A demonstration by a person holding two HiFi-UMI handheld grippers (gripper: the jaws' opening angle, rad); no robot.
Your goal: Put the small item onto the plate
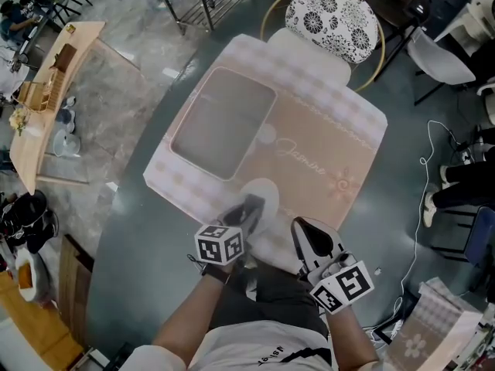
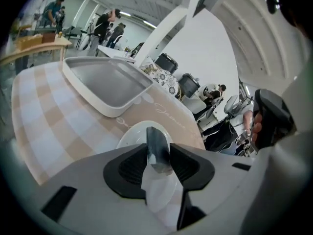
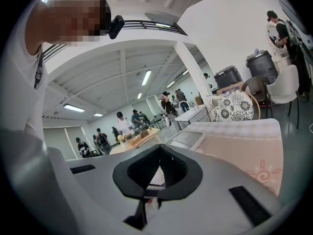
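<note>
Left gripper [image 2: 157, 140]: we see its jaws closed on the small dark item [image 2: 157, 153], pinched at their tips.
Item's place: upright with a slight tilt between the pads, over the white plate [image 2: 131, 135]; we cannot tell if it touches.
Plate's place: directly beneath those jaws, on the checked tablecloth [image 2: 46, 124].
Tray [image 2: 100, 107]: beyond the plate, ahead of the left gripper.
Right gripper [image 3: 159, 151]: jaws together, drawn back beside the left one.

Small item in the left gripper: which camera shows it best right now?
The left gripper view: the small item fills the centre, a dark slab gripped between the pads of the left gripper over the white plate. The head view shows only a dark blur above the plate. The right gripper view does not show it.
</note>
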